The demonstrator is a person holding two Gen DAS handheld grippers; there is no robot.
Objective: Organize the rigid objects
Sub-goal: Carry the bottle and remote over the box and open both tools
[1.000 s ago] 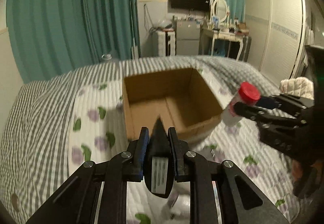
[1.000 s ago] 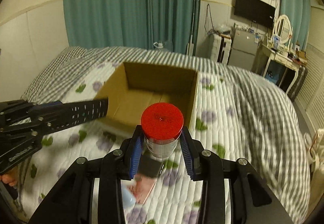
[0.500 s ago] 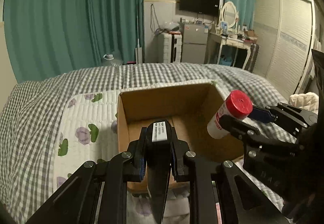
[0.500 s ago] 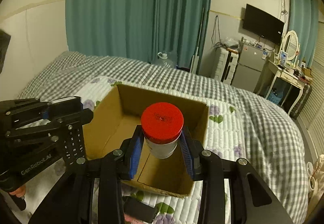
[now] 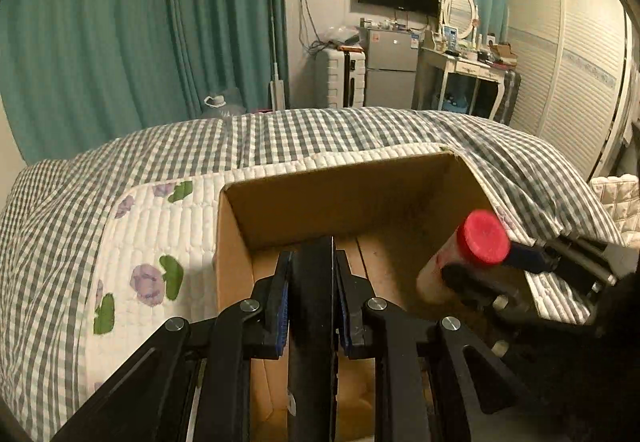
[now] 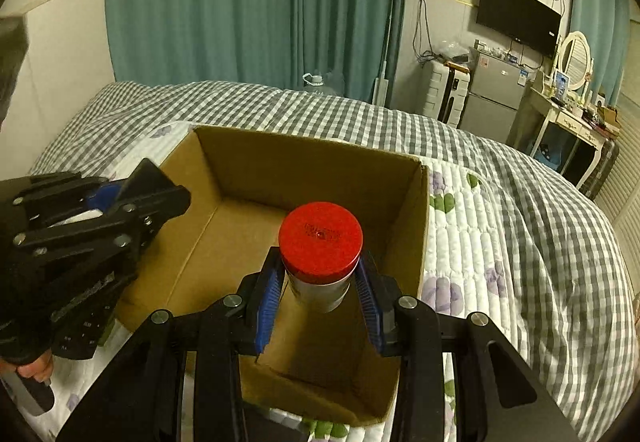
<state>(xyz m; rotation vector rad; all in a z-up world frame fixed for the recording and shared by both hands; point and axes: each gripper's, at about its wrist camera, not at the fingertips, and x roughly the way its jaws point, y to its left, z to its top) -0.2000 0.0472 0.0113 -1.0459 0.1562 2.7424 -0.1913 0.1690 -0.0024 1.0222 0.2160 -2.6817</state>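
An open cardboard box (image 5: 340, 194) (image 6: 304, 158) sits on the bed. My left gripper (image 5: 311, 270) is shut on a black remote control (image 5: 312, 322), held over the box's near left side; the gripper also shows at the left of the right wrist view (image 6: 132, 198), with the remote's buttons (image 6: 86, 326) below it. My right gripper (image 6: 320, 282) is shut on a white bottle with a red cap (image 6: 321, 238), held inside the box's opening. The bottle also shows in the left wrist view (image 5: 464, 254), tilted over the box's right side.
The bed has a grey checked cover (image 5: 320, 134) and a white flowered quilt (image 5: 160, 226). Teal curtains (image 6: 256, 2), a suitcase (image 5: 340, 78), a small fridge (image 5: 390, 70) and a dressing table (image 5: 468, 74) stand beyond the bed. A dark object (image 6: 272, 430) lies on the quilt below the box.
Both grippers moved forward and down over the box. The remote and the bottle now hang lower inside the box's opening. The remote has turned edge-on.
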